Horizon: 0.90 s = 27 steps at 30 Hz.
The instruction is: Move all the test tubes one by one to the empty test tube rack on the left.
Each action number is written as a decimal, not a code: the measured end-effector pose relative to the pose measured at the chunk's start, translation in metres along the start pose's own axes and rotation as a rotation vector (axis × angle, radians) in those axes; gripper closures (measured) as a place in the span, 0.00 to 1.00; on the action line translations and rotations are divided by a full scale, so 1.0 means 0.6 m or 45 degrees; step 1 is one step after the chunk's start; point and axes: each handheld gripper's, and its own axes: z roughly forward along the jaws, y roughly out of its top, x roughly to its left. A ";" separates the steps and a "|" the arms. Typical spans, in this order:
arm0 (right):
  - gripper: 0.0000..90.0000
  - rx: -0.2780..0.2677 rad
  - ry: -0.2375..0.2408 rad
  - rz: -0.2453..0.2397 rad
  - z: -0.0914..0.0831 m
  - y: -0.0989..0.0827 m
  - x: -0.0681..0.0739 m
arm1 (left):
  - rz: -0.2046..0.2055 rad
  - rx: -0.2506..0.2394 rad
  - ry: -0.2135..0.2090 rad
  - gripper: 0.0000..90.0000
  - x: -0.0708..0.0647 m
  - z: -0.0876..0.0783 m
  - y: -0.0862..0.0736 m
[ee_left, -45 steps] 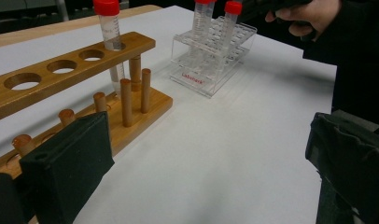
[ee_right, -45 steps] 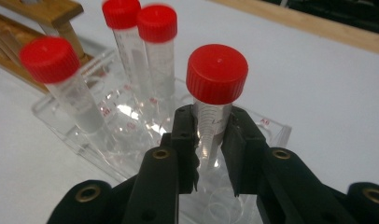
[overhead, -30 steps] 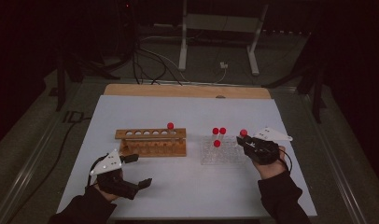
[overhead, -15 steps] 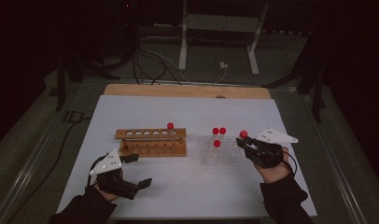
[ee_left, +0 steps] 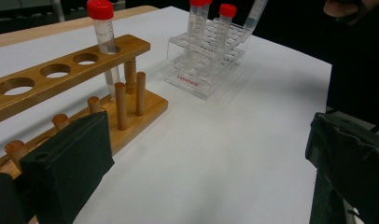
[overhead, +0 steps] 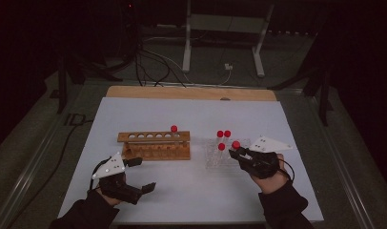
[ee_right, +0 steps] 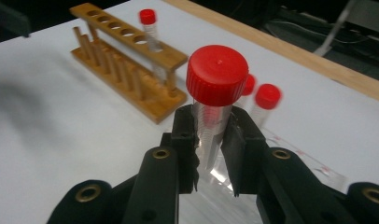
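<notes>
Fingers (ee_right: 185,140) of the right gripper (ee_right: 211,149) pinch 1 tube with a red cap (ee_right: 217,74) just below the cap, and they hold it upright above the clear plastic rack (overhead: 215,155). Fingers (ee_left: 68,163) of the left gripper (overhead: 143,174) are spread wide with nothing between them, low over the white table (overhead: 182,191) in front of the wooden rack (overhead: 156,145).

I count 5 red-capped tubes: 1 in the right gripper, 3 standing in the clear rack, and 1 in the end hole of the wooden rack (overhead: 174,129). The wooden rack has 5 free holes beside it.

From the left gripper view a red label is seen on the clear rack's front wall, which the high view is too small to show. From the right gripper view the toothed pads on the tube are seen.
</notes>
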 end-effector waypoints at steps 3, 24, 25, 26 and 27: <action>0.83 0.003 0.023 -0.011 0.006 0.000 0.010 | 0.001 -0.001 -0.011 0.02 -0.001 0.000 0.002; 0.83 0.059 0.196 -0.110 0.059 -0.008 0.079 | 0.038 -0.015 -0.079 0.02 -0.017 0.009 0.031; 0.83 0.063 0.201 -0.115 0.060 -0.008 0.082 | 0.042 -0.017 -0.084 0.02 -0.018 0.009 0.033; 0.83 0.066 0.207 -0.120 0.063 -0.008 0.084 | 0.042 -0.019 -0.089 0.02 -0.019 0.010 0.035; 0.83 0.069 0.213 -0.122 0.065 -0.009 0.087 | 0.047 -0.019 -0.092 0.02 -0.020 0.010 0.037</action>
